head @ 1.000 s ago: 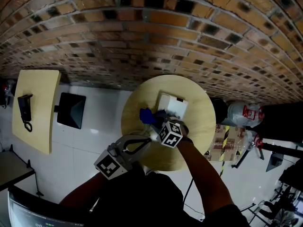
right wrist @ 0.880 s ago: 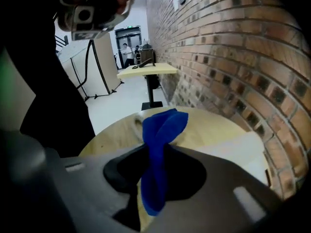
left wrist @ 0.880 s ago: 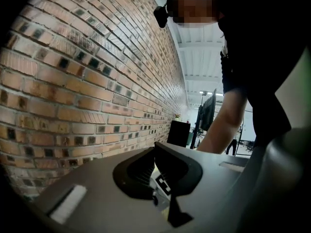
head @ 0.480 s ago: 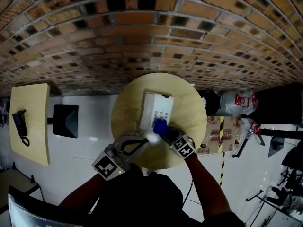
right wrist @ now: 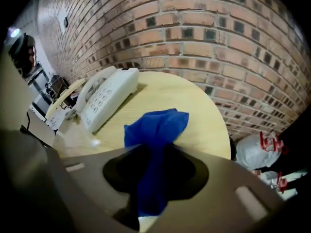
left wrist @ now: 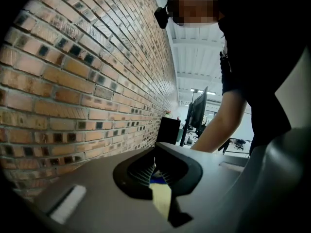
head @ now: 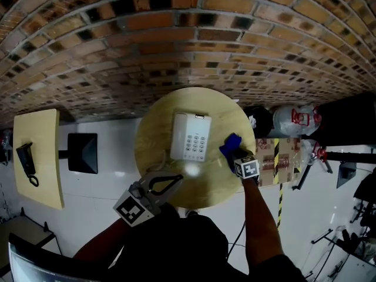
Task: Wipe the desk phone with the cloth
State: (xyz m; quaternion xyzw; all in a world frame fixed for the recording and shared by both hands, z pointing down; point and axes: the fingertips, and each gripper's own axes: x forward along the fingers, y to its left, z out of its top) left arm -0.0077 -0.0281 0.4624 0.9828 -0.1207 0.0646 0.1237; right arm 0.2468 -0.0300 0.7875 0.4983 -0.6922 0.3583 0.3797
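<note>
A white desk phone lies on the round wooden table, handset on its left side. In the right gripper view the phone sits at the far left. My right gripper is to the right of the phone, near the table's right edge, shut on a blue cloth. The cloth bunches out ahead of the right gripper and rests on the bare table, apart from the phone. My left gripper hovers over the table's near edge, shut and holding nothing, as the left gripper view also shows.
A brick wall runs behind the table. A second pale table with a black handset stands at the left, and a black box sits on the white floor. Bags and cardboard lie right of the round table.
My right gripper has carried the blue cloth from over the phone's left side, down across it, to the table on its right. The phone is now uncovered. The left gripper has hardly moved.
</note>
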